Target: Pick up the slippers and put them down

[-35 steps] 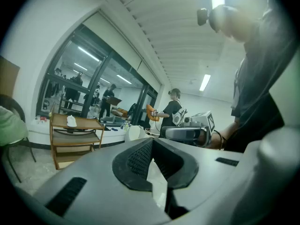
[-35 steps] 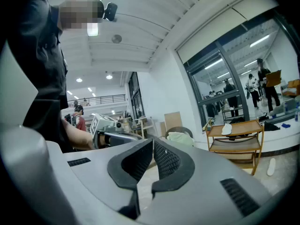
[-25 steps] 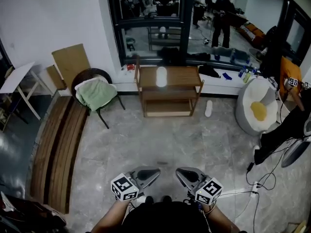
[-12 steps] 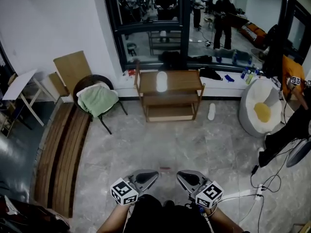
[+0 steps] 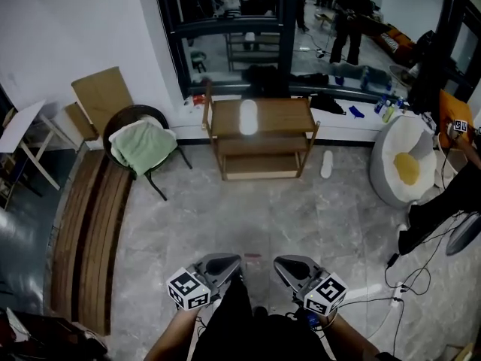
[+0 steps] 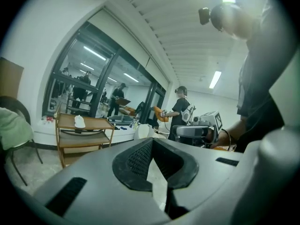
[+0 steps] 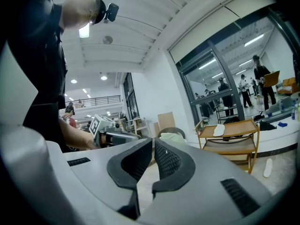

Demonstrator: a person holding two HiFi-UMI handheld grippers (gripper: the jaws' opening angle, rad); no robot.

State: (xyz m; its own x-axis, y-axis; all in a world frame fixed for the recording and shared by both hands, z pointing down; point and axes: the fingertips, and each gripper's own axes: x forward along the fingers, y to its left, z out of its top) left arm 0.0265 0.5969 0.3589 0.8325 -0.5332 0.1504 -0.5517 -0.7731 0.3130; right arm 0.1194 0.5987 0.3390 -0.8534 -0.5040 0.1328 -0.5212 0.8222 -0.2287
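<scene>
Since earlier frame, person's leg [image 5: 234, 310] swung forward between grippers. Left gripper [image 5: 237, 261]: jaws clenched together, nothing held. Right gripper [image 5: 277, 263]: jaws likewise clenched, empty. Wooden shelf [image 5: 279, 119] stood well ahead of both, against window. White slipper [image 5: 248, 116] lay on shelf top. Second slipper [image 5: 326, 165] lay on floor just right of shelf. Chair [image 5: 143, 143] with green cloth stood left of shelf.

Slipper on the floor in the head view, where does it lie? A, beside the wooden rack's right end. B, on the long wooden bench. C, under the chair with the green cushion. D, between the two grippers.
A: the slipper lies on the floor just off the right end of the wooden rack.
</scene>
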